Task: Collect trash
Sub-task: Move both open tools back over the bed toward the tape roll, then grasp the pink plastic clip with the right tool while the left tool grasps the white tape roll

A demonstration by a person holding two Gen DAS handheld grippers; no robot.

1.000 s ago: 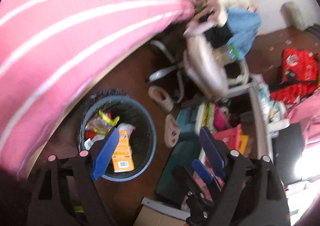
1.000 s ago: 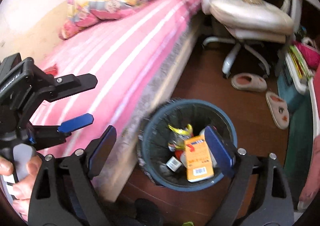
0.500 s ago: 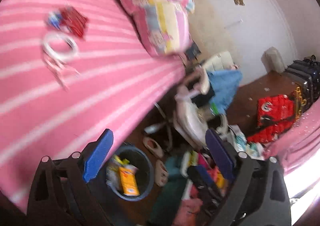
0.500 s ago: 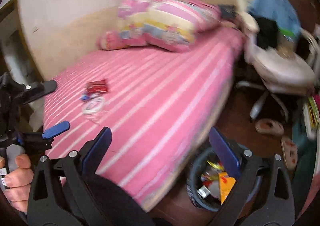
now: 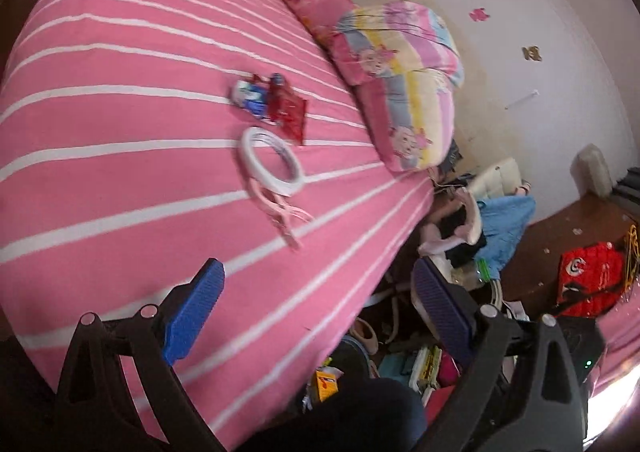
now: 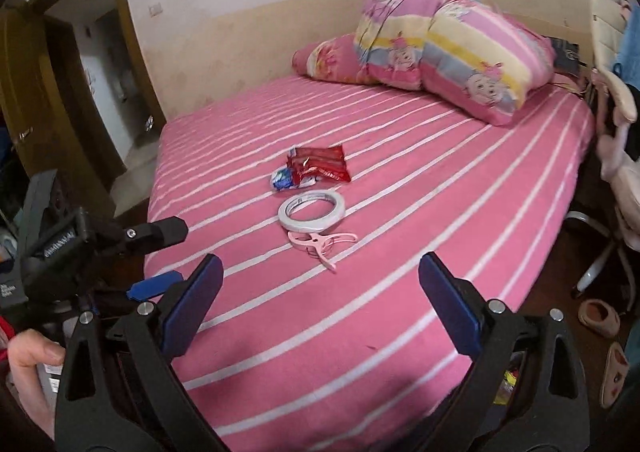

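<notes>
A red wrapper (image 6: 320, 163) and a blue-white wrapper (image 6: 282, 177) lie together mid-bed on the pink striped sheet (image 6: 400, 292). Just in front of them are a white tape roll (image 6: 311, 210) and a pink clothes peg (image 6: 322, 244). My right gripper (image 6: 320, 264) hovers open and empty over the bed's near part, short of the peg. The left wrist view shows the same red wrapper (image 5: 288, 111), tape roll (image 5: 272, 161) and peg (image 5: 286, 217), with my left gripper (image 5: 316, 272) open and empty. The trash bin (image 5: 352, 348) holding an orange carton (image 5: 326, 384) peeks out beside the bed.
A folded patterned quilt (image 6: 452, 51) and a pillow (image 6: 324, 59) sit at the head of the bed. An office chair (image 6: 616, 155) and slippers (image 6: 600, 316) are on the floor to the right. A doorway (image 6: 108, 63) opens at the left. A red bag (image 5: 588, 284) and clutter lie on the floor.
Both views have swung up from the bin on the floor to the bed top. The wrappers, tape and peg came into view. Both pairs of jaws stand a little wider.
</notes>
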